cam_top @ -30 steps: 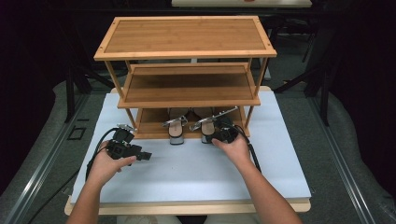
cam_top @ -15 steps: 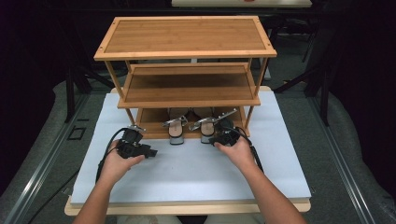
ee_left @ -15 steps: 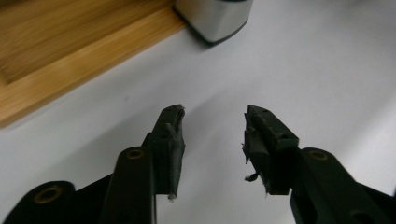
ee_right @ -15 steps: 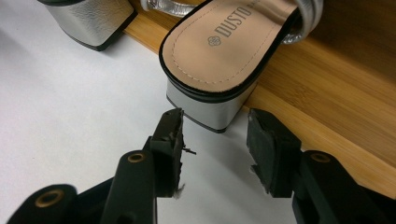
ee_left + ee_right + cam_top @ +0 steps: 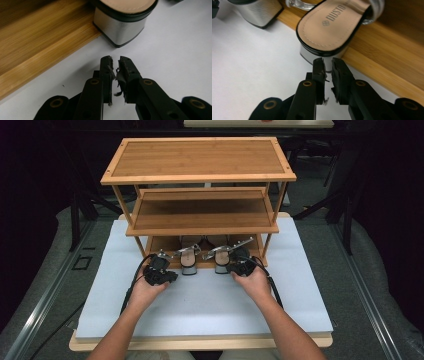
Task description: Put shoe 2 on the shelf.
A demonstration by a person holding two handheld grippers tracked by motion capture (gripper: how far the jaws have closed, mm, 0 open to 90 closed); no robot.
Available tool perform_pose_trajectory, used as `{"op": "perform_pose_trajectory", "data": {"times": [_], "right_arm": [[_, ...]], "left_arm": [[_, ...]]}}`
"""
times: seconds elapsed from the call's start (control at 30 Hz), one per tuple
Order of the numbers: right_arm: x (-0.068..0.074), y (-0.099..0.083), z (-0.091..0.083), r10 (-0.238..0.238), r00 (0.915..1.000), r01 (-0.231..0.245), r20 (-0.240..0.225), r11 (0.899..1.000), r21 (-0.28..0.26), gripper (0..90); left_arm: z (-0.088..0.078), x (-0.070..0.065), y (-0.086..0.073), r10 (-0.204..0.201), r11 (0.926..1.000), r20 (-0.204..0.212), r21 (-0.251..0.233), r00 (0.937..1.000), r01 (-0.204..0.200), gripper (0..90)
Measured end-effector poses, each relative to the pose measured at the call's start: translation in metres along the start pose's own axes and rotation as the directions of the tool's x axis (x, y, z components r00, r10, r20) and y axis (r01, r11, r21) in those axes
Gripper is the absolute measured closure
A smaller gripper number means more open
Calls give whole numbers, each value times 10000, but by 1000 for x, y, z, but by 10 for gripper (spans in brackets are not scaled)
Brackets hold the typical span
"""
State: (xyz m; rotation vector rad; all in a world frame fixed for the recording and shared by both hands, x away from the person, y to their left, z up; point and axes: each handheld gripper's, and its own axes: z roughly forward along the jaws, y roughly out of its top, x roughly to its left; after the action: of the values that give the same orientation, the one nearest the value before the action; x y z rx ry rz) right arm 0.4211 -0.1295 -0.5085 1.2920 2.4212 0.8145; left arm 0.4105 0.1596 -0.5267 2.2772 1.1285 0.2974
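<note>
Now, both tongs are pressed together with nothing between them, having just been closing; the frayed pads nearly meet in each gripper view. The pair of block-heel sandals sits on the bottom shelf of the bamboo shoe rack (image 5: 200,157), heels poking out over the front edge toward me and resting down at the white tabletop (image 5: 200,305).

Left tongs (image 5: 162,276) rest on the tabletop just left of the left sandal (image 5: 189,262); from their own camera the left tongs (image 5: 115,61) point at its silver heel block (image 5: 120,28) and stand apart from it. Right tongs (image 5: 239,268) are at the right sandal (image 5: 222,257); in the right gripper view the right tongs (image 5: 327,62) sit just beneath its heel (image 5: 322,55), so close that I cannot tell whether they touch.

Handling notes, as judgement: each sandal looks light to moderate, weight biased to the stiff, smooth metallic heel block, which I expect to be slippery and wide for these tongs. The insole (image 5: 332,25) edge and rim are thinner and firmer to pinch. The straps (image 5: 232,247) look flexible and would let the shoe swing. I would take hold across the heel-end sole edge, tongs spread first.
</note>
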Motion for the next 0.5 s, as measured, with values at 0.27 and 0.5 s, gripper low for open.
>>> {"op": "perform_pose_trajectory", "data": {"times": [0.27,0.5], "right_arm": [[-14,-6,7,983,9938,-990,-527,9950,-104,793],[-12,-5,8,864,9956,-870,-369,9961,-141,797]], "left_arm": [[14,-2,10,-334,9990,-32,-290,9994,332,808],[17,-1,12,-438,9985,268,-302,9987,446,808]]}}
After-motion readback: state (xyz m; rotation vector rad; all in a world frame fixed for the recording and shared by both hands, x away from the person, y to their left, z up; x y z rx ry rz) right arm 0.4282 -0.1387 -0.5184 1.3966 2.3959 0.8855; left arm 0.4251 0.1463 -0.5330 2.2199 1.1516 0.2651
